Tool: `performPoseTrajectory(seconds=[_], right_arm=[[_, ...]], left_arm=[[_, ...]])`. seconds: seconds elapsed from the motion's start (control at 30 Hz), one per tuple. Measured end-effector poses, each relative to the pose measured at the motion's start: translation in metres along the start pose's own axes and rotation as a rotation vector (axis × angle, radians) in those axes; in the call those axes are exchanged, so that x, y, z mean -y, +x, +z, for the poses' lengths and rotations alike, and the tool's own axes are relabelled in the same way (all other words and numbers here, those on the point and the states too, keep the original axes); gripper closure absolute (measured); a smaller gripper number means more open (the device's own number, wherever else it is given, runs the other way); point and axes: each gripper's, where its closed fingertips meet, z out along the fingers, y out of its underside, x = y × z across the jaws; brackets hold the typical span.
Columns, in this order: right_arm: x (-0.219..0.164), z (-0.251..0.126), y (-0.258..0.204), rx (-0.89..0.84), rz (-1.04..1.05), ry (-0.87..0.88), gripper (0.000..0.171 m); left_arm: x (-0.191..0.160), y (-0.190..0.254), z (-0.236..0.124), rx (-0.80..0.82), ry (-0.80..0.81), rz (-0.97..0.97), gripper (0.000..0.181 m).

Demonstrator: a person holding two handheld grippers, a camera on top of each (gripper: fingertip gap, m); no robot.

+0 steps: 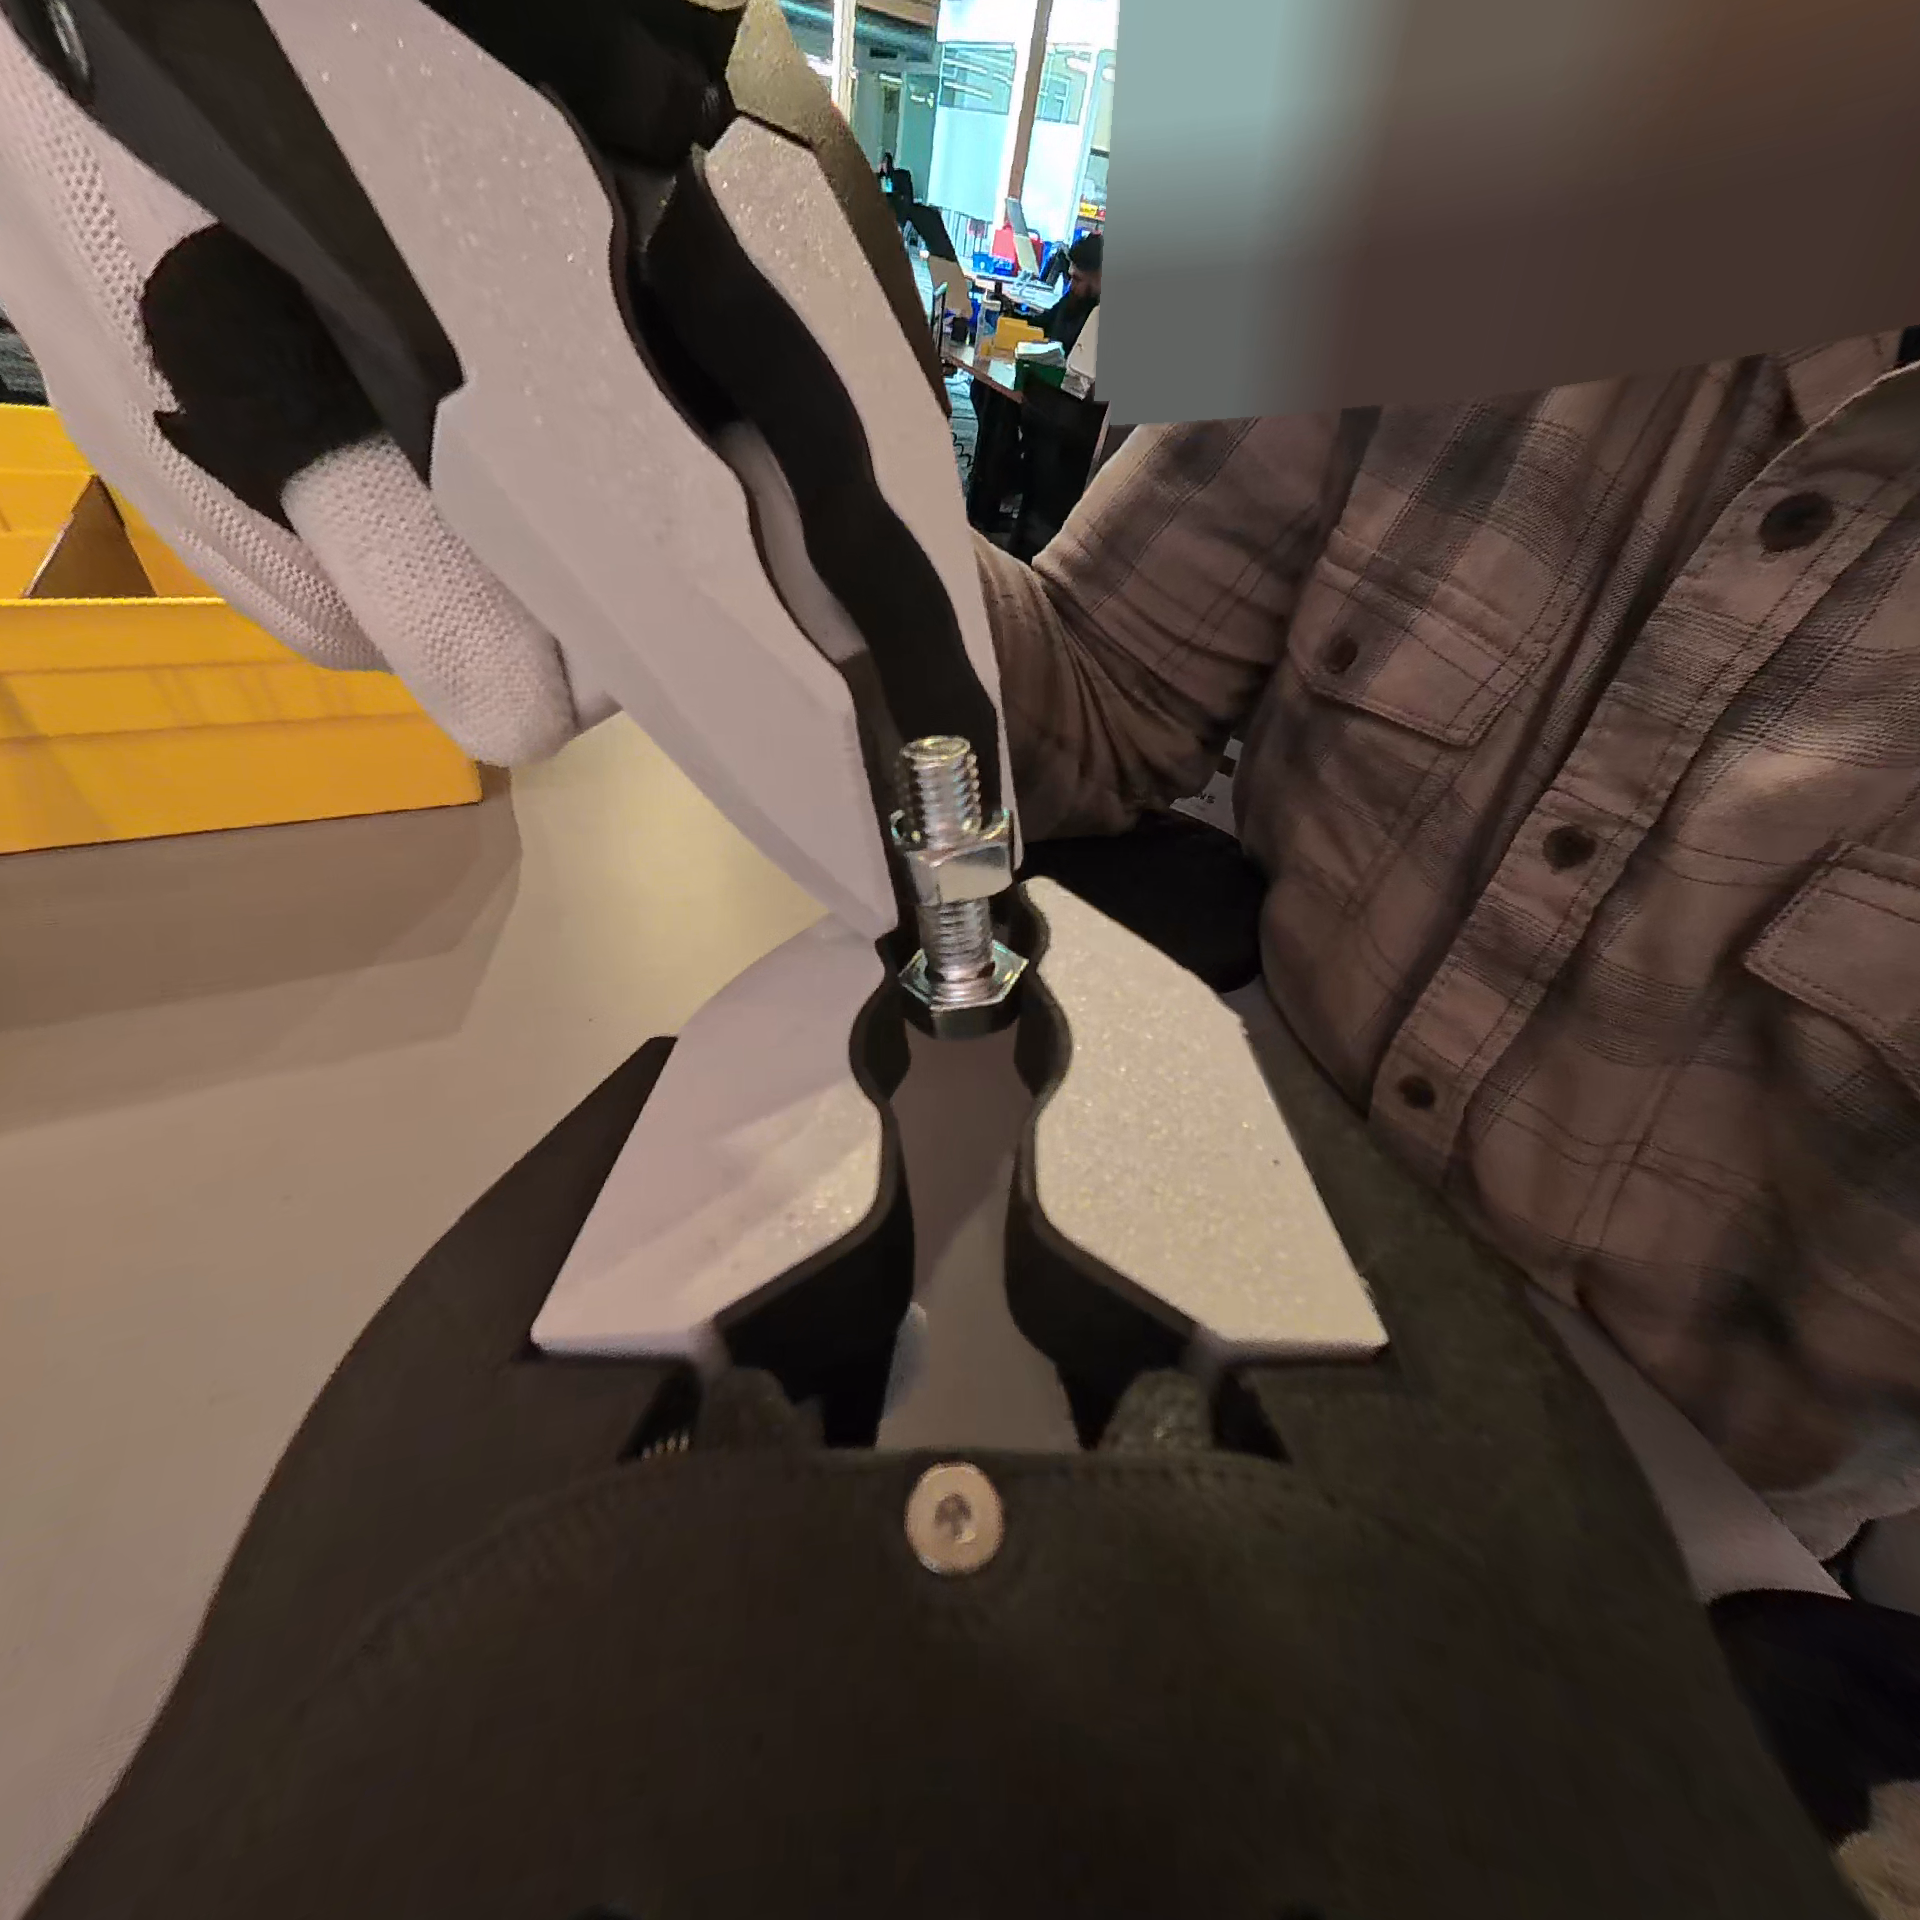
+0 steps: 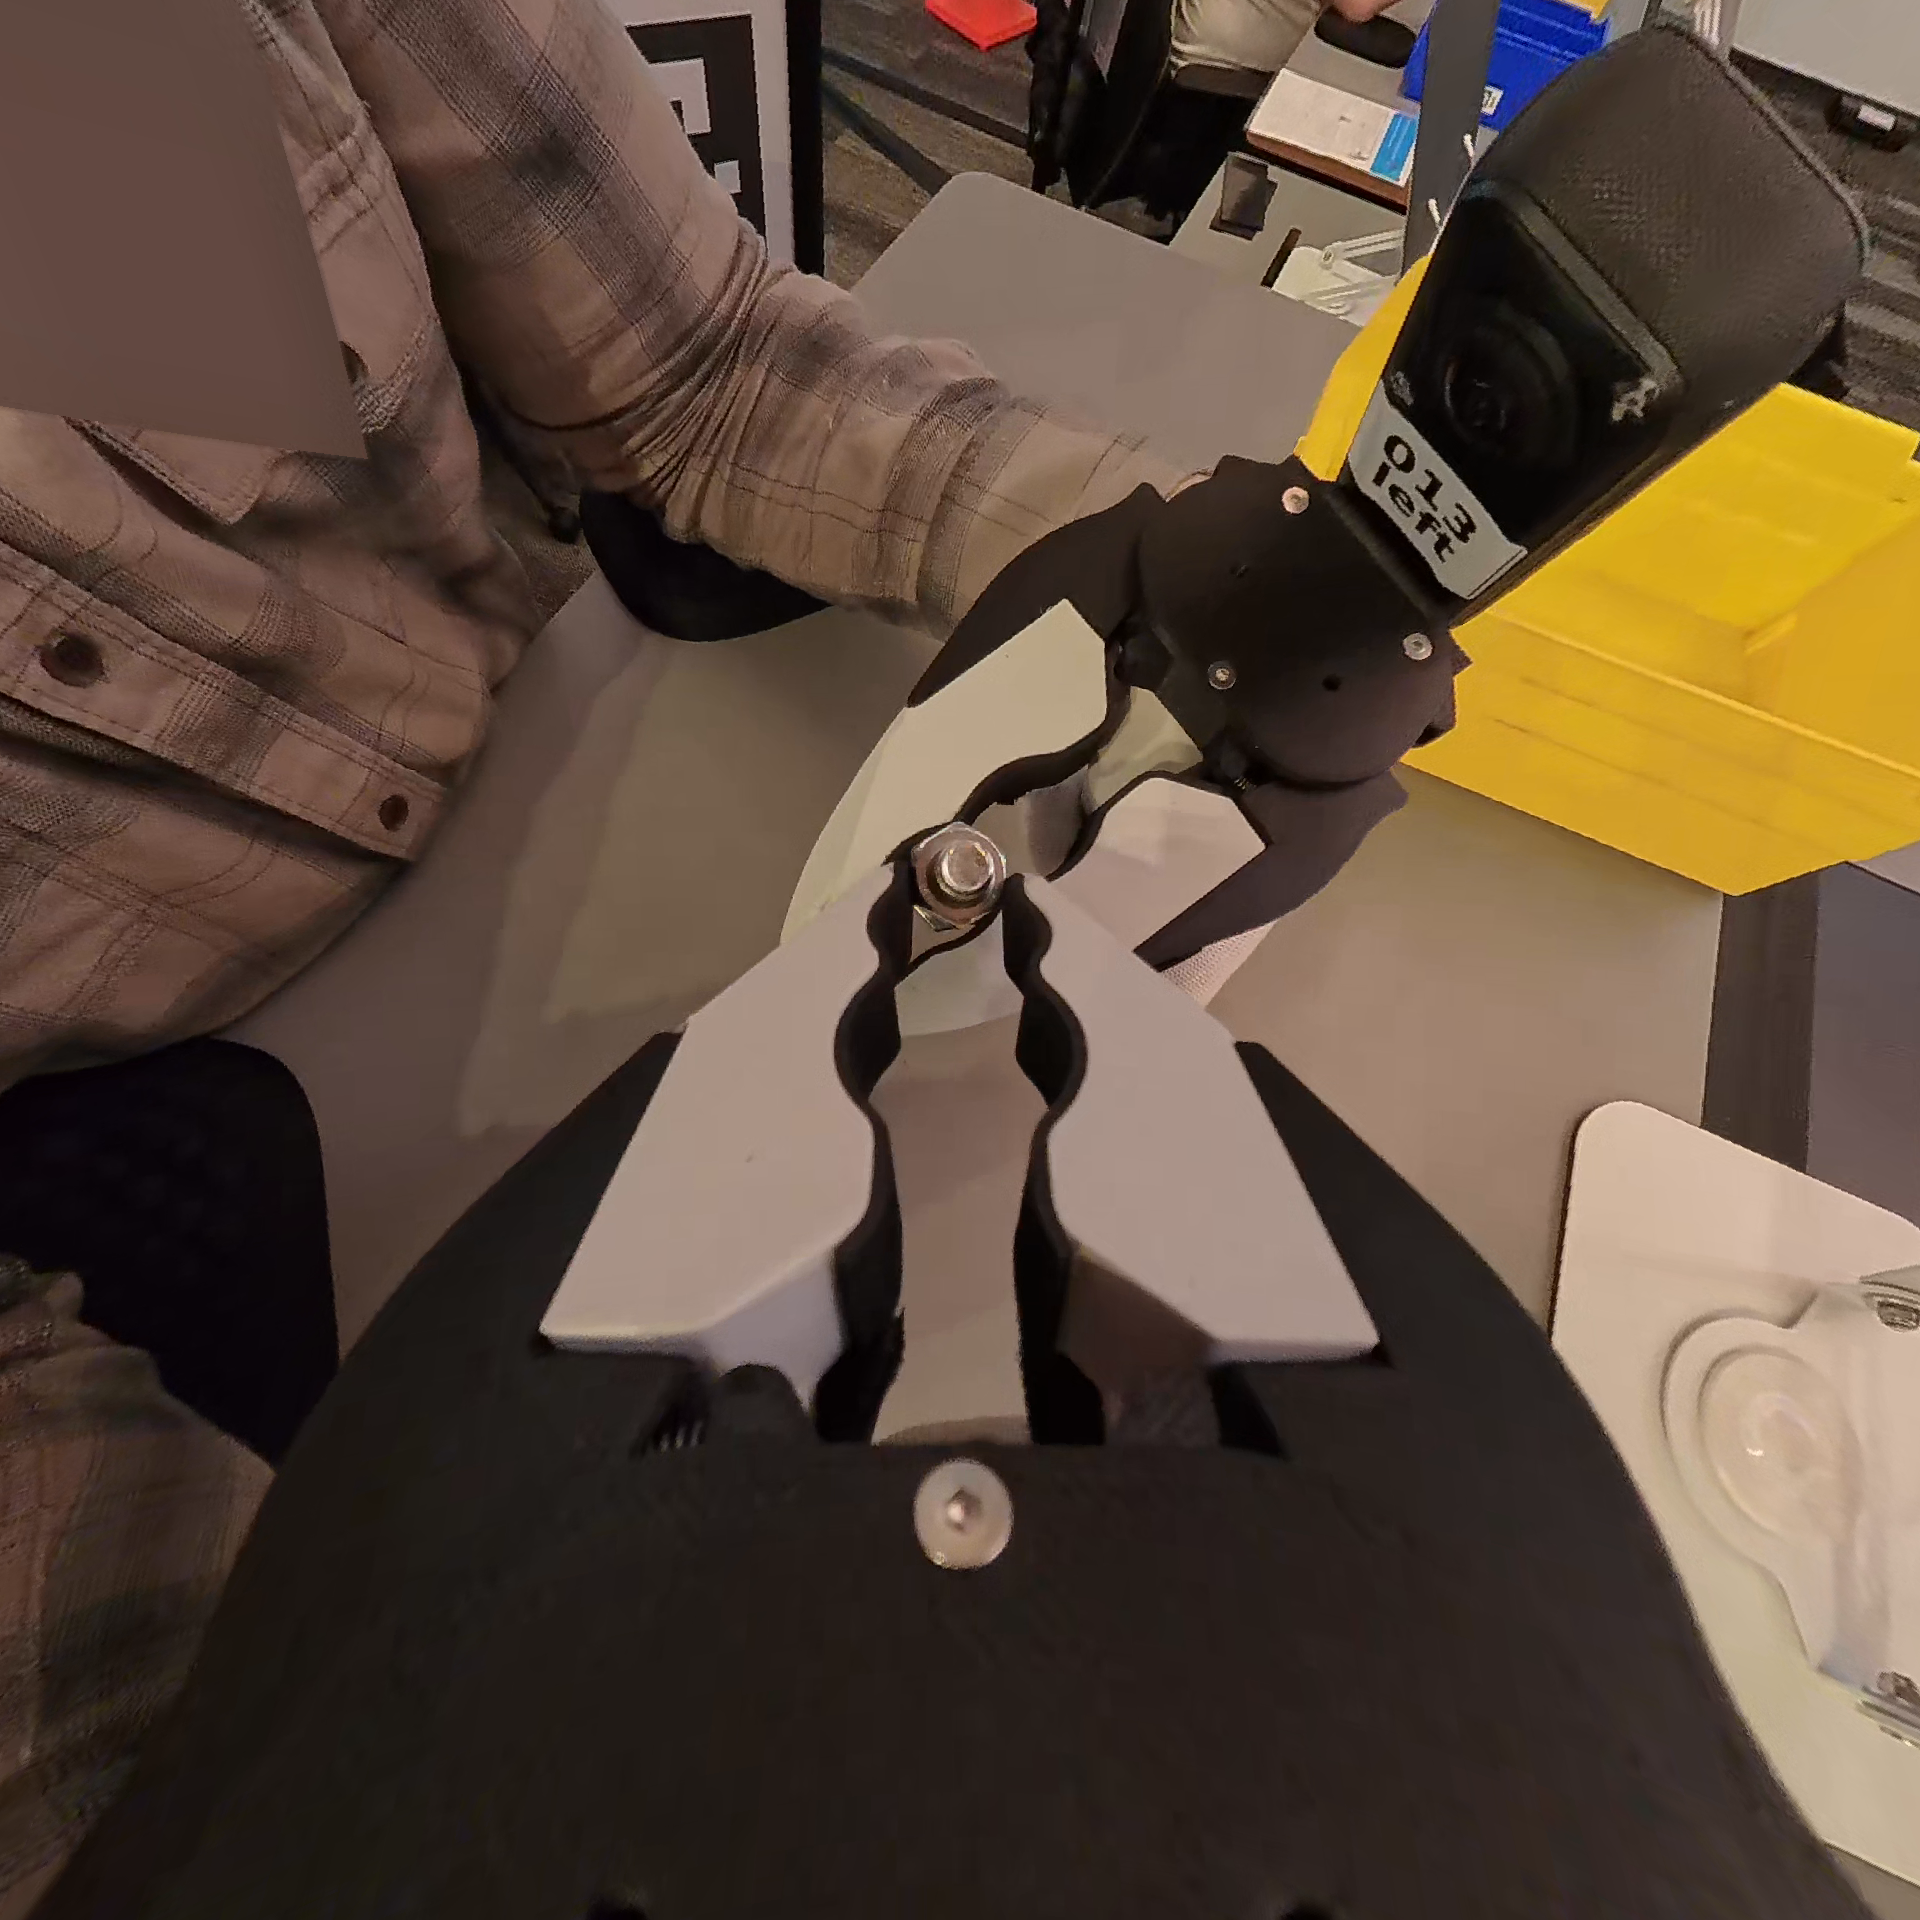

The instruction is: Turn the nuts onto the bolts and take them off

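My left tool (image 1: 961, 997) is clenched on the hex head (image 1: 961, 1000) of the bolt (image 1: 948, 862), holding it just past its fingertips with the threaded shank standing up and away from the head. The bolt's long axis runs roughly upright in the left wrist view, crosswise to the left tool's fingers. In the right wrist view I look almost straight down that axis onto the bolt's threaded end (image 2: 961, 871).

My right tool (image 2: 958, 899) comes in from above and grasps the nut (image 1: 954, 847), which sits partway along the thread, with bare thread showing both above it and between it and the head. Both tools meet at the same small piece, held in the air over the grey desk (image 1: 312, 1039), close to my chest and plaid shirt (image 1: 1558, 831).

My judgement is that the coming move turns on this alignment: the right tool must twist about the bolt's axis while the left keeps the head from turning. From a single moment I cannot tell whether the nut is going on or coming off.

A yellow bin (image 2: 1662, 675) stands beyond the left tool, well apart from the bolt.
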Motion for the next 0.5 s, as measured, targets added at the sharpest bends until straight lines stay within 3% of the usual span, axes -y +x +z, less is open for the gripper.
performPoseTrajectory(seconds=[0.2, 0.27, 0.37, 0.5], right_arm=[[0.007, -0.006, 0.010, -0.065, 0.001, 0.035, 0.153], [0.013, -0.015, 0.022, -0.144, 0.005, 0.081, 0.129], [0.022, -0.032, 0.048, -0.271, 0.042, 0.187, 0.114], [0.034, -0.049, 0.086, -0.405, 0.128, 0.365, 0.113]], left_arm=[[0.009, -0.010, -0.006, 0.069, 0.052, 0.050, 0.165], [0.014, -0.017, -0.011, 0.119, 0.080, 0.065, 0.165], [0.027, -0.035, -0.024, 0.246, 0.156, 0.083, 0.165], [0.045, -0.071, -0.057, 0.527, 0.229, 0.082, 0.165]])
